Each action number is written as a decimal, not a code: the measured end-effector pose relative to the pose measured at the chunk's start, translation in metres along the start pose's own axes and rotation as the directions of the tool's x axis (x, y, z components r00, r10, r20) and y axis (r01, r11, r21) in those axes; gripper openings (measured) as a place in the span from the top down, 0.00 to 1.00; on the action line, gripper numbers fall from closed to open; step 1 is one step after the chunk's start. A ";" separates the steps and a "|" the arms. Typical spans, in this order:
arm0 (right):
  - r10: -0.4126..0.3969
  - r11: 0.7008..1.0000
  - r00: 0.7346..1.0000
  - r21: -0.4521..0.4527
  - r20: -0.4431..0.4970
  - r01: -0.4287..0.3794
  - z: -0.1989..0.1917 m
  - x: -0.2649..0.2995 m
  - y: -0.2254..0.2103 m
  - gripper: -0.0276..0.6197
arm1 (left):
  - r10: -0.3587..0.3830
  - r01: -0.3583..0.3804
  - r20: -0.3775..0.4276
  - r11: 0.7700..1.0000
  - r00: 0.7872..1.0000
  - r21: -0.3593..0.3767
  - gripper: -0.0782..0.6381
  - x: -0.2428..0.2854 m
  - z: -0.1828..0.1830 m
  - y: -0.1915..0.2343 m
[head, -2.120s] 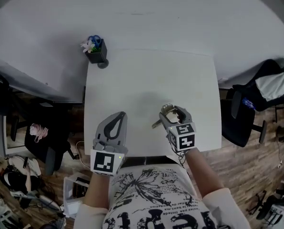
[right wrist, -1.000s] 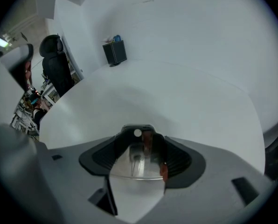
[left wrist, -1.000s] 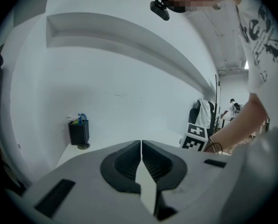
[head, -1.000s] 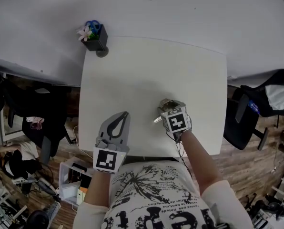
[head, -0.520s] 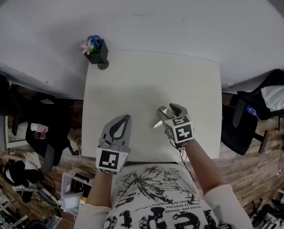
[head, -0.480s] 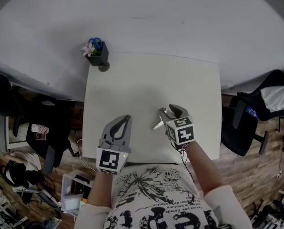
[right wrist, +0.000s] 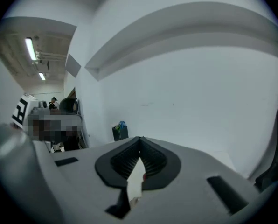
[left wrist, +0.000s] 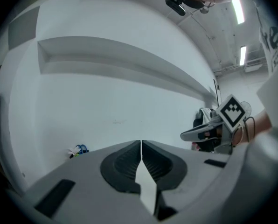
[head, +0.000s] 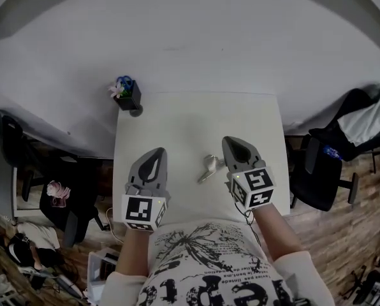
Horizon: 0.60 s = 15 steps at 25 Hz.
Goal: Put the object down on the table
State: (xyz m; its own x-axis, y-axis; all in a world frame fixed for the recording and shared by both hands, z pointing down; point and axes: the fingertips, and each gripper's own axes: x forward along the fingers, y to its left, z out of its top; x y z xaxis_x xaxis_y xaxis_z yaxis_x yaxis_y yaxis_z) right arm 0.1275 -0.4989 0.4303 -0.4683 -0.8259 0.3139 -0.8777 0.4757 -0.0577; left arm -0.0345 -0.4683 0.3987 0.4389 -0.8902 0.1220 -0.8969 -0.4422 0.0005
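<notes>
Fingers [right wrist: 122, 160] of right gripper [head: 231, 143] just closed together on nothing, raised above metal object [head: 209, 167] lying on worktop [head: 190, 116]; left gripper [head: 159, 153] fingers together too; placement judged complete.

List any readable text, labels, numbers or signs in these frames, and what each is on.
On the shirt: large black printed letters, cut off by the frame edge, not readable as a word.
On the cube of the left gripper and the cube of the right gripper: black-and-white square patterns only, no letters.
No other legible text.
</notes>
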 end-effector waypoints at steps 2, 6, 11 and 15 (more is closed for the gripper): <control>0.015 0.999 0.997 -0.033 0.078 -0.013 0.020 -0.014 0.005 0.97 | 0.013 -0.013 -0.007 1.000 1.000 0.004 0.87 0.000 0.009 0.001; 0.022 0.998 0.980 -0.065 0.198 -0.009 0.048 -0.037 0.009 0.97 | 0.023 -0.023 -0.008 1.000 1.000 0.018 0.87 0.001 0.027 -0.001; 0.027 0.999 0.948 -0.026 0.316 -0.019 0.074 -0.062 0.010 0.97 | 0.003 -0.004 0.022 0.999 1.000 0.034 0.87 -0.001 0.047 -0.010; 0.035 0.998 0.944 -0.058 0.329 -0.017 0.079 -0.068 0.013 0.97 | 0.014 -0.015 0.021 0.999 1.000 0.036 0.87 -0.003 0.052 -0.012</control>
State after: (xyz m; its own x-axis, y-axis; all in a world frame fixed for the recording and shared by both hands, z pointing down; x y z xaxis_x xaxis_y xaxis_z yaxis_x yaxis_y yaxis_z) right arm 0.1400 -0.4609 0.3333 -0.5060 -0.8623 -0.0172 -0.8624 0.5062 -0.0082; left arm -0.0219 -0.4662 0.3471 0.4276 -0.8983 0.1010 -0.9007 -0.4329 -0.0375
